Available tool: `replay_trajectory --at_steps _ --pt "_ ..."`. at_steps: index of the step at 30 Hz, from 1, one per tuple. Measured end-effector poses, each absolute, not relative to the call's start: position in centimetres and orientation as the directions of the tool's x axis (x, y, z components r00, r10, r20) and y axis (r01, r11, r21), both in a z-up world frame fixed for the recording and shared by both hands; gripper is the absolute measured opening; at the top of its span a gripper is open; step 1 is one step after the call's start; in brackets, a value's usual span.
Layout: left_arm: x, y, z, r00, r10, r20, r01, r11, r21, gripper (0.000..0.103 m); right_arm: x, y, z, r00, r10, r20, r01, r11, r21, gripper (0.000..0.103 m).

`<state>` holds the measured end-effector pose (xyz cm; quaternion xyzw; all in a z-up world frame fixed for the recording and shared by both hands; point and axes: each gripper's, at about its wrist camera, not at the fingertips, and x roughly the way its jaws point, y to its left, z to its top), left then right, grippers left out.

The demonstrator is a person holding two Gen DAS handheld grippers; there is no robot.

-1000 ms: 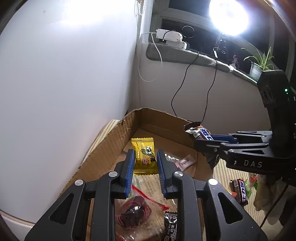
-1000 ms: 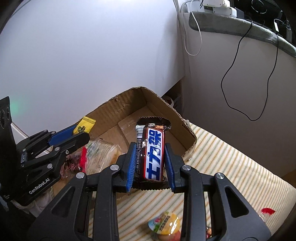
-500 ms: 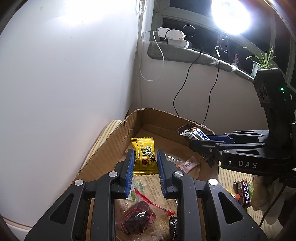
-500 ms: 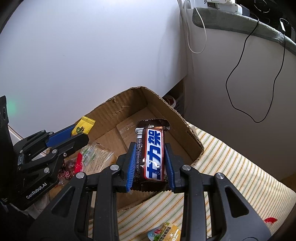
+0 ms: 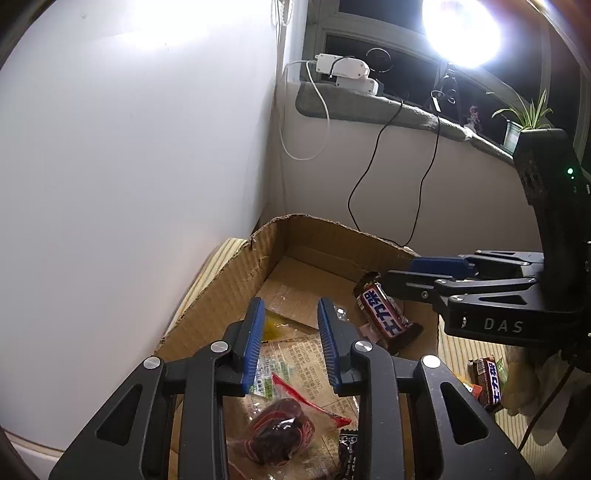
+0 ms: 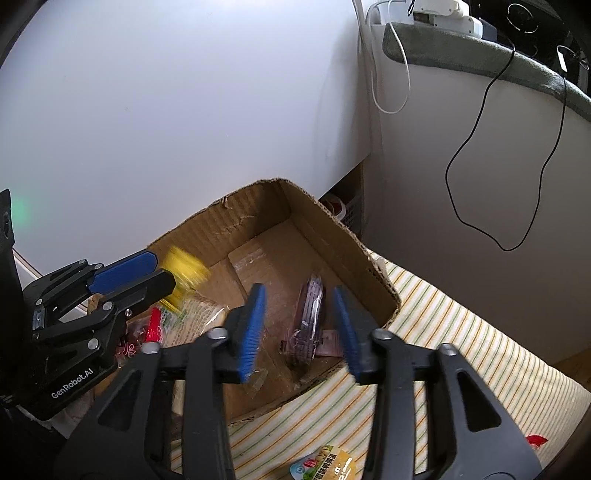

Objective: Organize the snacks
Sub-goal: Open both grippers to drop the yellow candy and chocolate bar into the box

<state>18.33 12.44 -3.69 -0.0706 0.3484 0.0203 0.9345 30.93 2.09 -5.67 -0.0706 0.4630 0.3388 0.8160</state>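
An open cardboard box (image 5: pixel 236 280) (image 6: pixel 354 240) stands on a striped cloth against a white wall. My right gripper (image 6: pixel 301 325) (image 5: pixel 413 273) is open over the box's near right corner. A brown chocolate bar with blue lettering (image 5: pixel 384 317) (image 6: pixel 310 317) is free below it inside the box, blurred in the right wrist view. My left gripper (image 5: pixel 290 339) (image 6: pixel 147 273) is open over the box's left side. A yellow candy packet (image 6: pixel 183 273) (image 5: pixel 273 328) is free just past its fingers, blurred. A dark red-wrapped snack (image 5: pixel 280 439) and a printed clear packet (image 5: pixel 295 373) lie in the box.
Another chocolate bar (image 5: pixel 489 380) lies on the striped cloth (image 6: pixel 461 354) right of the box. A round snack packet (image 6: pixel 325 465) lies at the near edge. A sill (image 5: pixel 388 107) holds power adapters, cables and a plant (image 5: pixel 521 118). A lamp (image 5: pixel 461 33) glares.
My right gripper opened and let go of the chocolate bar, which dropped into the box. My left gripper opened and let go of the yellow candy packet, which is falling.
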Motion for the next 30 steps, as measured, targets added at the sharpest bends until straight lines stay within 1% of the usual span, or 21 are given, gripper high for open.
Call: replay_trajectory --at_steps 3,4,5,6,7,8,9,10,11,12,17,30 --pt "18.3 12.4 -3.7 0.757 -0.009 -0.653 -0.089 0.989 -0.117 0.039 30.9 1.9 -5.2 0.36 0.485 -0.797 -0.618 0.764 0.186 0.055" --pt "18.3 12.4 -3.6 0.757 -0.009 -0.653 -0.089 0.989 -0.116 0.044 30.9 1.8 -5.1 0.367 0.484 -0.794 -0.616 0.766 0.183 0.057" --pt "18.3 12.4 -3.6 0.758 -0.008 -0.652 -0.089 0.989 -0.115 0.05 31.0 1.8 -5.0 0.371 0.483 -0.793 -0.614 0.768 0.181 0.06" --pt "18.2 12.3 -3.6 0.759 -0.006 -0.651 -0.09 0.989 -0.114 0.053 31.0 1.7 -4.8 0.377 0.482 -0.791 -0.612 0.77 0.178 0.065" --pt "18.2 12.3 -3.5 0.76 -0.005 -0.65 -0.09 0.99 -0.113 0.057 31.0 1.6 -4.7 0.386 0.48 -0.788 -0.61 0.774 0.173 0.068" --pt "18.1 12.3 -3.5 0.761 -0.004 -0.649 -0.091 0.99 -0.112 0.059 31.0 1.5 -4.6 0.393 0.479 -0.785 -0.607 0.776 0.17 0.074" --pt "18.0 12.3 -3.4 0.761 0.0 -0.649 -0.092 0.99 -0.109 0.064 31.0 1.4 -4.5 0.401 0.479 -0.781 -0.603 0.779 0.168 0.08" --pt "17.9 12.3 -3.4 0.762 0.003 -0.648 -0.095 0.99 -0.107 0.068 31.1 1.2 -4.3 0.412 0.478 -0.776 -0.598 0.784 0.166 0.083" --pt "17.9 12.3 -3.3 0.762 0.005 -0.648 -0.096 0.99 -0.106 0.07 31.1 1.1 -4.2 0.418 0.477 -0.773 -0.594 0.787 0.165 0.088" --pt "17.8 12.3 -3.3 0.761 0.006 -0.649 -0.098 0.989 -0.106 0.07 31.1 1.0 -4.0 0.424 0.476 -0.771 -0.591 0.79 0.163 0.09" --pt "17.3 12.1 -3.0 0.762 0.011 -0.647 -0.103 0.989 -0.105 0.071 31.1 0.6 -3.5 0.444 0.465 -0.766 -0.577 0.803 0.153 0.09" --pt "14.2 10.0 -0.8 0.796 -0.003 -0.606 -0.072 0.992 -0.1 0.071 28.0 -1.9 -1.0 0.505 0.442 -0.742 -0.564 0.819 0.104 0.091"
